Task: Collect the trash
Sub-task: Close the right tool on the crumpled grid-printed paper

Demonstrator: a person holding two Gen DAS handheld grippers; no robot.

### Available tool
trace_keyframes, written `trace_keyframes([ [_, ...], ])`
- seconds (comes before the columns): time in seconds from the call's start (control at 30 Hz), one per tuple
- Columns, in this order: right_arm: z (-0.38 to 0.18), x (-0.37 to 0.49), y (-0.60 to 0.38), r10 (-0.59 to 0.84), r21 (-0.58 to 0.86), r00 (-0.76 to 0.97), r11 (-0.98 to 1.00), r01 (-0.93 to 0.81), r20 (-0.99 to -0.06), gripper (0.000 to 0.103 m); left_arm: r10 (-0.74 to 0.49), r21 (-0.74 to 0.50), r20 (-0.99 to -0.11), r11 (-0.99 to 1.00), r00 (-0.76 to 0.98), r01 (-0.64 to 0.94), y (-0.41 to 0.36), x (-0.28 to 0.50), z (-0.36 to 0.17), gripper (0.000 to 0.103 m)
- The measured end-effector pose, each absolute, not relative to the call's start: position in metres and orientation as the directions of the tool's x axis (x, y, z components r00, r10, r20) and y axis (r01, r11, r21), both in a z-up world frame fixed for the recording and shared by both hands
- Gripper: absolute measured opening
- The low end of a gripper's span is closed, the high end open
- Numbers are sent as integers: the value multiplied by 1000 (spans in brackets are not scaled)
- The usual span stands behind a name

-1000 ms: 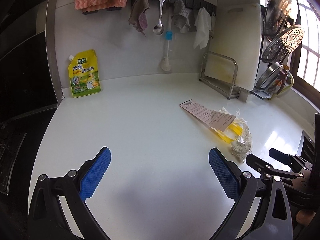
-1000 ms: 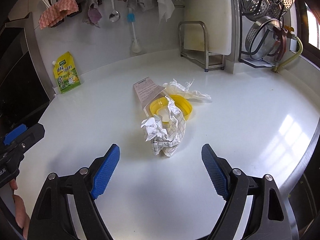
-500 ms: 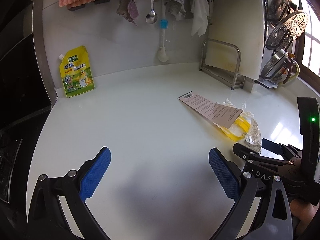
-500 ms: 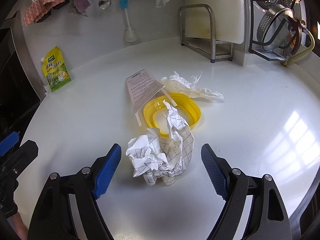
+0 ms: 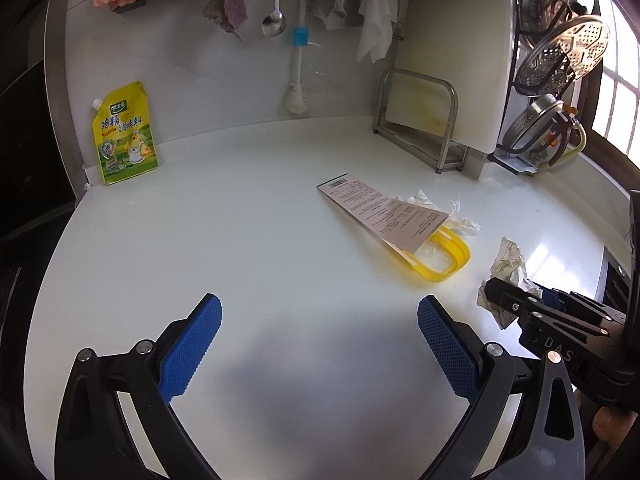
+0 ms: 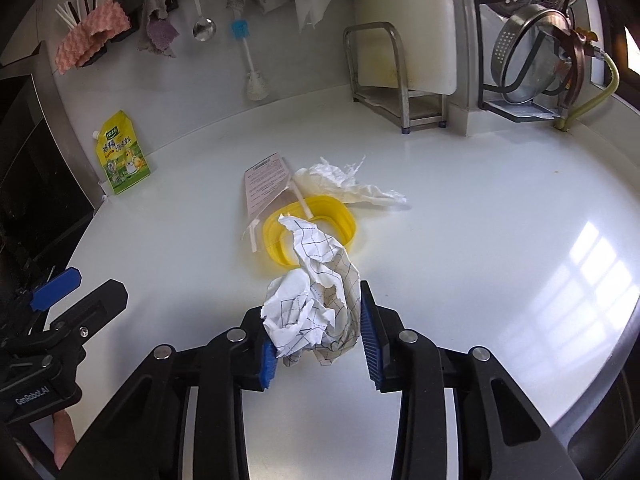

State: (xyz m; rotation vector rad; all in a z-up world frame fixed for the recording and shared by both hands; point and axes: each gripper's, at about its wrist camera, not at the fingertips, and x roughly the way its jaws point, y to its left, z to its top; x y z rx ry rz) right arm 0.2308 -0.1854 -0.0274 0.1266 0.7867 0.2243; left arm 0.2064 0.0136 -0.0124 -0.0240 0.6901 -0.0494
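A crumpled checked paper ball [image 6: 316, 304] lies on the white counter [image 6: 480, 240], and my right gripper [image 6: 318, 340] is shut on it. The ball also shows in the left wrist view [image 5: 508, 268], with the right gripper [image 5: 516, 300] around it. Beyond it lie a yellow plastic ring [image 6: 316, 228], a printed paper slip [image 6: 266, 184] and a torn white tissue [image 6: 348, 184]. In the left wrist view the slip [image 5: 384, 212] rests over the yellow ring [image 5: 444, 260]. My left gripper [image 5: 320, 344] is open and empty above bare counter, left of the trash.
A yellow seasoning pouch [image 5: 124, 136] leans on the back wall at left. A steel rack with a white cutting board [image 5: 440, 132] stands at back right, with strainers [image 6: 532, 56] beside it. Cloths, a spoon and a brush [image 5: 298, 72] hang on the wall.
My right gripper moved forward to the crumpled paper and closed its fingers on it. My left gripper stayed open and shifted slightly.
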Motion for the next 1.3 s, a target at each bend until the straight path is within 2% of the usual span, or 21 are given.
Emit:
trace_keyframes([
  [0.43, -17, 229, -269, 236, 270, 735, 960, -75, -636, 34, -60, -19, -639, 998, 767, 63, -33, 281, 20, 97],
  [0.63, -23, 231, -275, 279, 321, 724, 943, -84, -630, 34, -52, 11, -675, 997, 736, 81, -60, 316, 5, 97],
  [0.77, -25, 232, -272, 297, 332, 712, 938, -96, -636, 34, 0, 69, -699, 995, 715, 68, -70, 325, -13, 97],
  [1.3, -26, 232, -259, 329, 327, 696, 934, -142, -638, 34, 151, 161, -711, 986, 687, -50, 14, 308, -34, 97],
])
